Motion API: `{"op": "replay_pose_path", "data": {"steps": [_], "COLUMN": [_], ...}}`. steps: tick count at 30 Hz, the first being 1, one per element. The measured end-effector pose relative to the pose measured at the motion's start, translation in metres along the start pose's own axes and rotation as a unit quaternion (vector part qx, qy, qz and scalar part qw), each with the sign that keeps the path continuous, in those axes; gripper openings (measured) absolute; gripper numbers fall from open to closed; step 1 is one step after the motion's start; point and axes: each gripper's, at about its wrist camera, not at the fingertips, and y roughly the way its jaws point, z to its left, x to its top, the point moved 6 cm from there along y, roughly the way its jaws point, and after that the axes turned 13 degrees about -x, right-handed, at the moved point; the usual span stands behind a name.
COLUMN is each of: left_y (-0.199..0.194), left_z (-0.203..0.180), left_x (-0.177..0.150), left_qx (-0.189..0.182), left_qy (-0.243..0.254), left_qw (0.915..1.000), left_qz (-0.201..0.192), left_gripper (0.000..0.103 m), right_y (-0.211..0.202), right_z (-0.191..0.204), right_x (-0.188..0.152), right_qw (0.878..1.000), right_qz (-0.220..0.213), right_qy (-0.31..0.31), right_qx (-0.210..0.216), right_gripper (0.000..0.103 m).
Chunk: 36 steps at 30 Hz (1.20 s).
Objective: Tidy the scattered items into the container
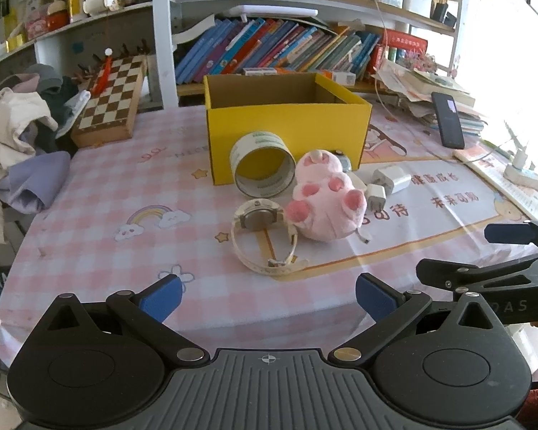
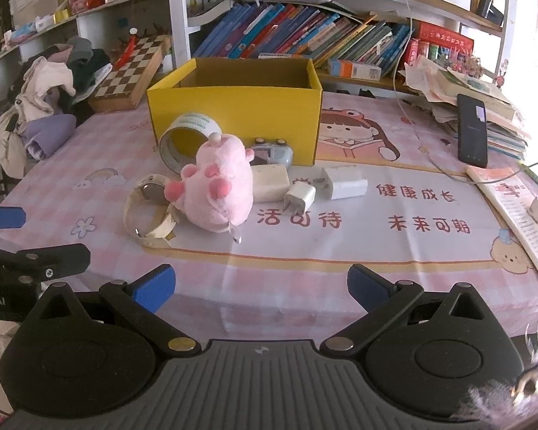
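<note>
box [image 2: 233, 114]: yellow, open-topped, nothing visible inside | toy [image 2: 217, 188], watch [image 2: 149, 211], tape [image 2: 186, 139], chargers [image 2: 344, 182]: on table before it | left gripper [image 1: 267, 295], right gripper [image 2: 262, 286]: spread, holding nothing

Tape roll [image 1: 262, 164], plush [image 1: 324, 197], watch [image 1: 260, 231] and 3 chargers [image 2: 306, 184] before box [image 1: 287, 125].
</note>
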Motion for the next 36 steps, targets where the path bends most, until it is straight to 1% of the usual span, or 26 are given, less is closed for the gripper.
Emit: {"op": "replay_pose_path", "data": {"steps": [11,14,19,21,27,36], "left_y": [0.002,0.003,0.006,0.007,0.011,0.035], "left_z": [-0.001,-0.002,-0.001,0.000,0.008,0.022], "left_x": [0.001,0.001,0.000,0.001,0.003,0.005], "left_qx": [-0.008,-0.011,-0.011,-0.010,-0.003,0.004], "left_qy": [0.002,0.003,-0.003,-0.004,-0.016,-0.029], "left_qw": [1.0000,0.9999,0.9999,0.9999,0.9999,0.9989], "left_qz": [0.001,0.001,0.004,0.004,0.004,0.036], "left_gripper": [0.103,0.103,0.103,0.103,0.103,0.103], "right_y": [-0.003,-0.005,-0.008,-0.007,0.005,0.031], "right_z": [0.003,0.001,0.003,0.004,0.009,0.019], "right_x": [0.001,0.003,0.005,0.007,0.012,0.027], "right_qw": [1.000,1.000,1.000,1.000,1.000,0.999], "right_qz": [-0.004,-0.008,-0.017,-0.018,-0.011,0.000], "right_qy": [-0.007,-0.004,-0.007,-0.008,-0.013,-0.032], "right_qx": [-0.008,-0.003,0.009,0.013,0.022,0.032], "right_gripper": [0.103,0.103,0.096,0.091,0.090,0.091]}}
